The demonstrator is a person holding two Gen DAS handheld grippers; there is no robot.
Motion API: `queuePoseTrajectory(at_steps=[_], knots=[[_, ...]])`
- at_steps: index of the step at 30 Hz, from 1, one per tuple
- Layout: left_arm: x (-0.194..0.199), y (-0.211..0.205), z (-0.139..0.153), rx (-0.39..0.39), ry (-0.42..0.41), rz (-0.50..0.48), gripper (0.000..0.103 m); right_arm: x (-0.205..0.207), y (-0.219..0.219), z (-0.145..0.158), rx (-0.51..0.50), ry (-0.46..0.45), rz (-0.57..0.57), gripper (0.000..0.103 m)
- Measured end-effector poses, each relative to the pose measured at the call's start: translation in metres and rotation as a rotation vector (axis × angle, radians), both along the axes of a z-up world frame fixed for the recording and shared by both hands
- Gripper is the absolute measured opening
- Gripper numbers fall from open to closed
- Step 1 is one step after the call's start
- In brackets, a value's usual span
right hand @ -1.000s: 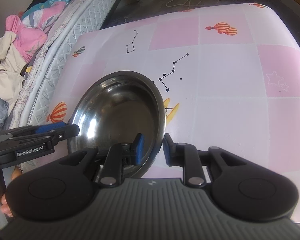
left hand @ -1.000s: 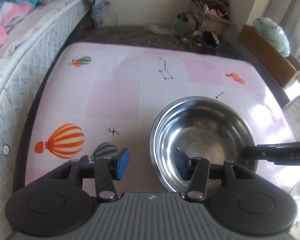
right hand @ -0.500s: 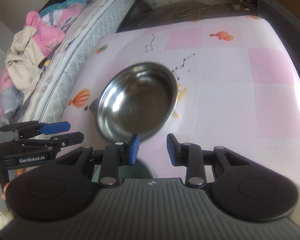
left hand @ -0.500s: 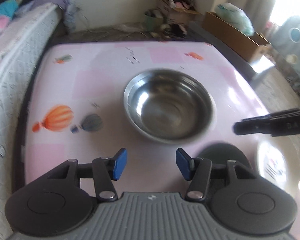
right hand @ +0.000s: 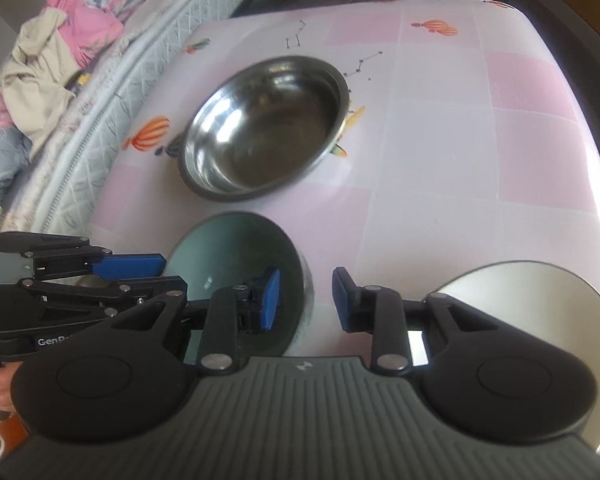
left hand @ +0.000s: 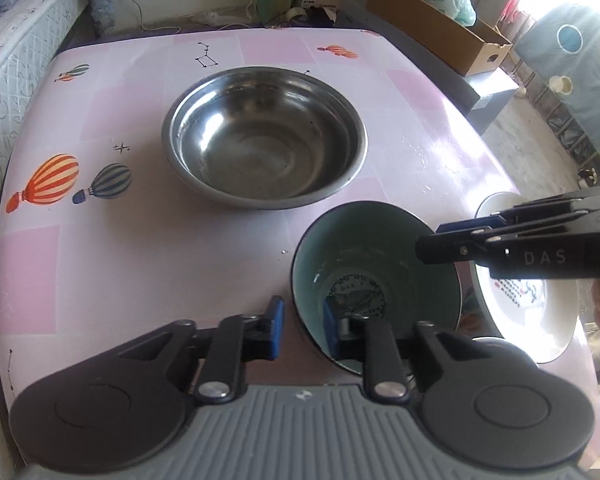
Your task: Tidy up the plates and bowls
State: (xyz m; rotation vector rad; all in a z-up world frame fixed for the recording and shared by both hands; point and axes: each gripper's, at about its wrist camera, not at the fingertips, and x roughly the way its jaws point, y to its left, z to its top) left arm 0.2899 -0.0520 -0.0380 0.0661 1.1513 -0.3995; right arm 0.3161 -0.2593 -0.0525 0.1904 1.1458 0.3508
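While both grippers straddle the teal bowl's rim, the steel bowl waits empty behind it.

Largest first: the pink patterned table [left hand: 148, 248] fills both views; the steel bowl [left hand: 264, 136] sits at upper centre, apart from the rest; a white plate [left hand: 540, 320] lies at the lower right edge; the teal bowl [left hand: 374, 276] stands at lower centre, just beside the plate. The left gripper [left hand: 300, 330] is closing across the teal bowl's near wall, one pad inside, one outside, though glare makes it hard to say whether the pads press yet. The right gripper [right hand: 306, 300] is also closing, spanning the bowl's right wall without visible contact. My worry: two grips pulling a smooth, steep rim unevenly could tip or drop the bowl, or knock it against the plate.
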Motion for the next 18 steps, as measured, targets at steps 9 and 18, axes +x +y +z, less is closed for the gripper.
queuePoseTrajectory(at_steps=[9,18], knots=[[0.002,-0.008,-0.006,0.054,-0.004,0.042,0.011,-0.005,0.006,-0.011,-0.008,0.005,0.02,0.009],[0.008,-0.003,-0.006,0.081,-0.019,0.067,0.011,0.006,0.011,-0.013,0.022,-0.005,-0.001,0.009]])
